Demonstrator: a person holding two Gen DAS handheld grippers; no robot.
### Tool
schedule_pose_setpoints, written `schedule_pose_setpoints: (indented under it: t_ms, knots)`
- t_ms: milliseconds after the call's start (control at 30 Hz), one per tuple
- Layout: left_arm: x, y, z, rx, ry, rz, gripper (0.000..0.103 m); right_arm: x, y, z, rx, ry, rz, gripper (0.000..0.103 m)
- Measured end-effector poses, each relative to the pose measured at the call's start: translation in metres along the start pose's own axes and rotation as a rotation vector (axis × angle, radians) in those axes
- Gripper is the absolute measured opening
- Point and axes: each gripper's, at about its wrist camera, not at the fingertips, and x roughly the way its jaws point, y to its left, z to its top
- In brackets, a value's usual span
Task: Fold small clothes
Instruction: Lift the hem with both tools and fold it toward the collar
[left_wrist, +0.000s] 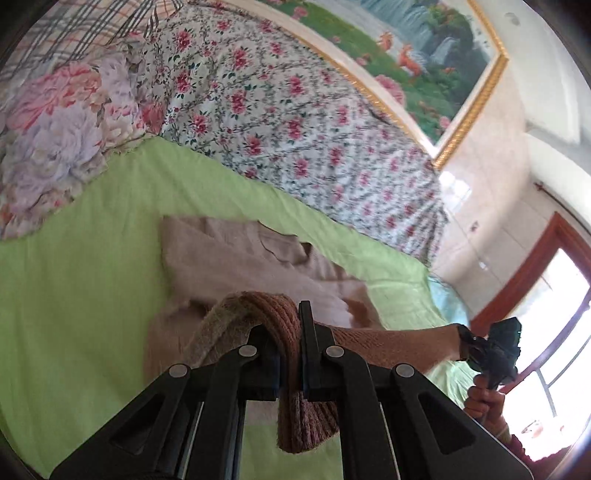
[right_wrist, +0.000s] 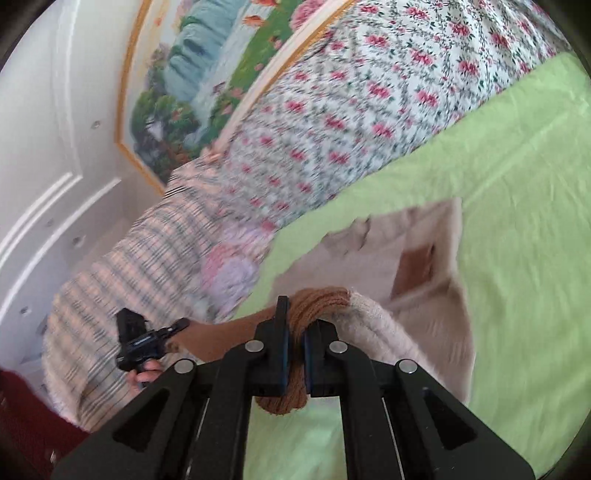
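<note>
Nearest the lens, my left tool (left_wrist: 291, 354) is clamped on a bunched ribbed hem of the tan-brown knitted small garment (left_wrist: 236, 266), a tongue of knit hanging out below the black jaws. My right tool (right_wrist: 295, 350) pinches the same hem further along; in its view the brown ribbing wraps between the pads and a paler fleecy inside face curls off to the right. Between the two grips the hem is pulled into a taut band, which I judge lets me carry one straight edge over the rest as a fold. The remainder of the garment lies flat on the light green bed sheet (left_wrist: 74, 280), spread away from me toward the far side. Each tool shows in the other's view, off to the side, well apart from its partner. Beyond the garment's far edge runs a strip of bare sheet, then the white quilt with small pink flowers (left_wrist: 288, 122) rises as a soft wall. To the left there is broad bare sheet; a large-flowered pink and lilac pillow (left_wrist: 55, 140) sits at the far left corner.
</note>
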Motion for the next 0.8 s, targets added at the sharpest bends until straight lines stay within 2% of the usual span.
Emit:
schedule_pose_setpoints:
  t_ms: [100,300,433,567,667,700,733,800]
  knots:
    - [0.046,0.011,0.027,-0.011,0.030,0.039,0.006,0.039,-0.014,0.033,0.006,0.010,-0.082,0.007]
    - [0.126,0.038,0.069,-0.020,0.064,0.080,0.006,0.101,-0.051,0.076,0.058,0.029,-0.157,0.007]
    - [0.170,0.065,0.079,-0.056,0.108,0.124,0.006,0.144,-0.078,0.078,0.068,0.098,-0.243,0.007]
    - [0.211,0.097,0.071,-0.111,0.181,0.162,0.007,0.175,-0.103,0.065,0.071,0.173,-0.340,0.007]
    - [0.221,0.109,0.061,-0.145,0.209,0.159,0.011,0.180,-0.115,0.058,0.103,0.197,-0.372,0.011]
    - [0.219,0.109,0.057,-0.153,0.208,0.152,0.014,0.176,-0.117,0.057,0.127,0.191,-0.372,0.018]
    - [0.212,0.107,0.053,-0.155,0.204,0.146,0.021,0.167,-0.118,0.055,0.153,0.176,-0.363,0.030]
    - [0.196,0.098,0.044,-0.147,0.198,0.135,0.028,0.147,-0.112,0.051,0.160,0.123,-0.336,0.037]
